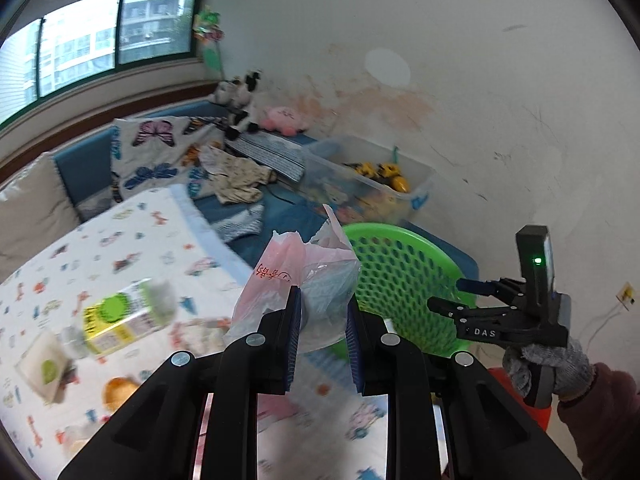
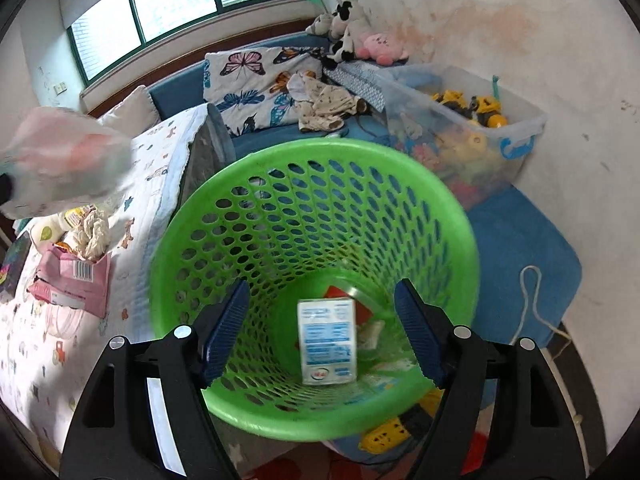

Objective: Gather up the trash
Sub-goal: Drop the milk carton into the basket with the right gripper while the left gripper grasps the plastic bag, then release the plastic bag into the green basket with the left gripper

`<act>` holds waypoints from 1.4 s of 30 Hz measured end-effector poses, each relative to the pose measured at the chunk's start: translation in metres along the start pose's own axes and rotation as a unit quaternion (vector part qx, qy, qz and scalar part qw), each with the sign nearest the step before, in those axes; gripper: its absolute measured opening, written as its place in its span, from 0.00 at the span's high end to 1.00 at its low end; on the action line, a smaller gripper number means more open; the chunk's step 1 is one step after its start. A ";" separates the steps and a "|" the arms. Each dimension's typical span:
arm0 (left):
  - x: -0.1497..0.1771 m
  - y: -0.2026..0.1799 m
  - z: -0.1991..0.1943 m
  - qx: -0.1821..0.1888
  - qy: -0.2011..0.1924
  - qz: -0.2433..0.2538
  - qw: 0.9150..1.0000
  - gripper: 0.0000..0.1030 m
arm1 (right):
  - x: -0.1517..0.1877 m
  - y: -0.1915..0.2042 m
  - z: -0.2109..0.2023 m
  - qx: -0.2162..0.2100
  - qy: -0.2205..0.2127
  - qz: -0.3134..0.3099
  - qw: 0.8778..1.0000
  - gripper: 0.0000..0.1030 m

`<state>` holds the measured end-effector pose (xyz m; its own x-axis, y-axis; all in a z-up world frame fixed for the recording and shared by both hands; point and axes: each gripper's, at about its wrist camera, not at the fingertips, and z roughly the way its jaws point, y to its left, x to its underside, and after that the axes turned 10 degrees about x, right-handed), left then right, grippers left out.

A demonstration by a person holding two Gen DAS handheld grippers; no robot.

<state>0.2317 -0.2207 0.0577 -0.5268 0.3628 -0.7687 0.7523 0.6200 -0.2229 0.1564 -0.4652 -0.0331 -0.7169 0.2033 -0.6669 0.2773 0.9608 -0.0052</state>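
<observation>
My left gripper [image 1: 323, 320] is shut on a crumpled pink-and-clear plastic bag [image 1: 298, 276], held above the patterned bedspread [image 1: 132, 232] just left of the green perforated basket [image 1: 404, 280]. In the right wrist view the same bag [image 2: 60, 164] hangs blurred at the left edge. My right gripper [image 2: 322, 330] stands open over the mouth of the green basket [image 2: 312, 208], nothing between its fingers. A white-and-blue carton [image 2: 327, 340] lies on the basket's floor with other scraps. The right gripper [image 1: 456, 296] also shows in the left wrist view, in a gloved hand [image 1: 548, 364].
On the bedspread lie a yellow-green bottle [image 1: 120, 320], a white packet [image 1: 42, 364], a pink wrapper [image 2: 72, 280] and crumpled tissue [image 2: 94, 236]. A clear toy bin [image 2: 464, 120] stands by the wall behind the basket. Plush toys [image 2: 352, 28] and cushions fill the blue bench.
</observation>
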 end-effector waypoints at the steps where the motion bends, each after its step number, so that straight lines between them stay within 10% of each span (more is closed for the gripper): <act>1: 0.000 -0.003 0.006 0.003 0.003 0.001 1.000 0.80 | 0.001 -0.002 -0.003 0.000 -0.002 0.001 1.000 0.27; 15: 0.004 -0.023 0.100 0.035 0.081 -0.011 0.996 0.78 | 0.019 -0.018 -0.028 -0.008 -0.013 0.017 1.000 0.27; 19: 0.010 -0.022 0.107 0.037 0.088 -0.018 0.995 0.58 | 0.021 -0.017 -0.031 -0.012 -0.015 0.020 1.000 0.27; 42: 0.055 0.040 -0.020 -0.053 0.015 -0.071 0.996 0.50 | 0.017 0.054 -0.060 -0.068 -0.035 -0.038 0.996 0.25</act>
<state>0.2246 -0.1621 0.0181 -0.6371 0.2864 -0.7156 0.6247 0.7357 -0.2617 0.1209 -0.3982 0.0001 -0.6845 0.1189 -0.7192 0.1311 0.9906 0.0390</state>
